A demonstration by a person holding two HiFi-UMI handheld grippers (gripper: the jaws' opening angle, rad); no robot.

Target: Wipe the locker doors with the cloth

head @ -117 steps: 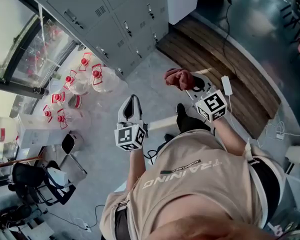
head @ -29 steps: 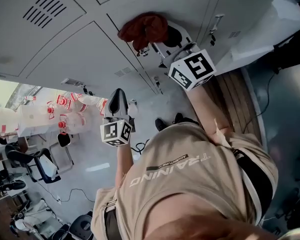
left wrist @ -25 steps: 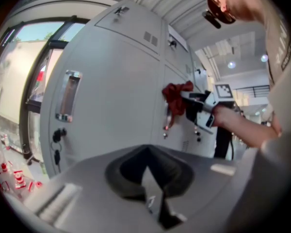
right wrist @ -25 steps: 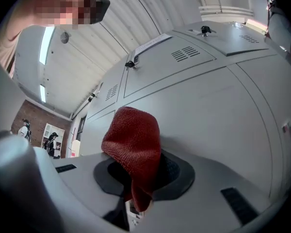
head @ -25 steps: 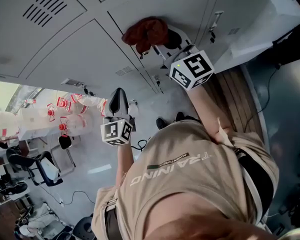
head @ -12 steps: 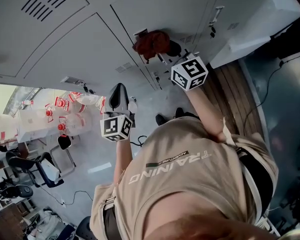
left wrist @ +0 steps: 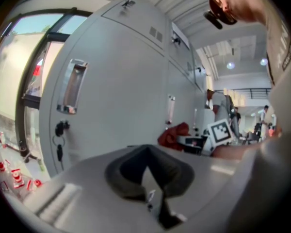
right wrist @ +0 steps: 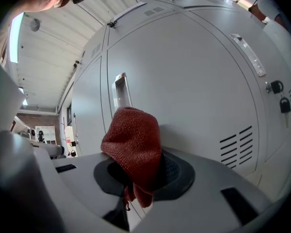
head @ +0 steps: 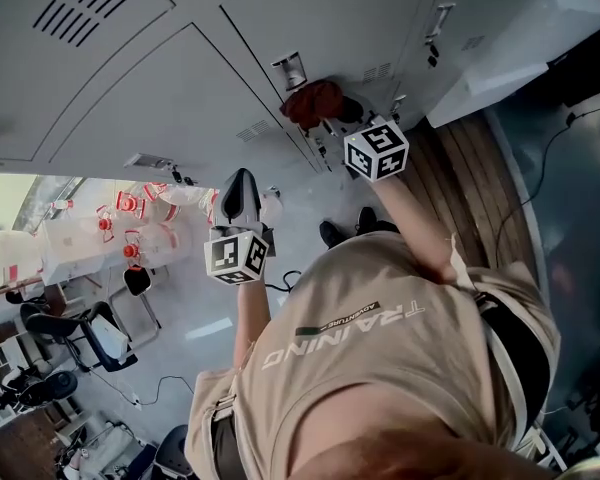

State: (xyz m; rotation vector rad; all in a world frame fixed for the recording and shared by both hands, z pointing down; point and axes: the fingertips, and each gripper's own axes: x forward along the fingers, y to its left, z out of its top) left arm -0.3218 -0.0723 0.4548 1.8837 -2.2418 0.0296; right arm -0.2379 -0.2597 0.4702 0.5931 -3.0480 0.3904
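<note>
The bare right forearm (head: pixel 410 218) is stretched forward and away from the torso. The grey two-jaw right gripper (head: pixel 332 118), topped by its marker cube, is carried at its end. Its jaws are clamped on a bunched rust-red knitted cloth (right wrist: pixel 134 144). The bare left forearm (head: pixel 248 313) is held lower and nearer the body. The grey two-jaw left gripper (head: pixel 240 178) is pointed forward, with its jaws pressed together and nothing gripped between them.

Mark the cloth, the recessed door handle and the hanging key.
cloth (right wrist: pixel 133 140), right gripper view, middle of the bunched fabric.
door handle (right wrist: pixel 120 93), right gripper view, its recessed middle.
key (right wrist: pixel 284 106), right gripper view, its dark body.
</note>
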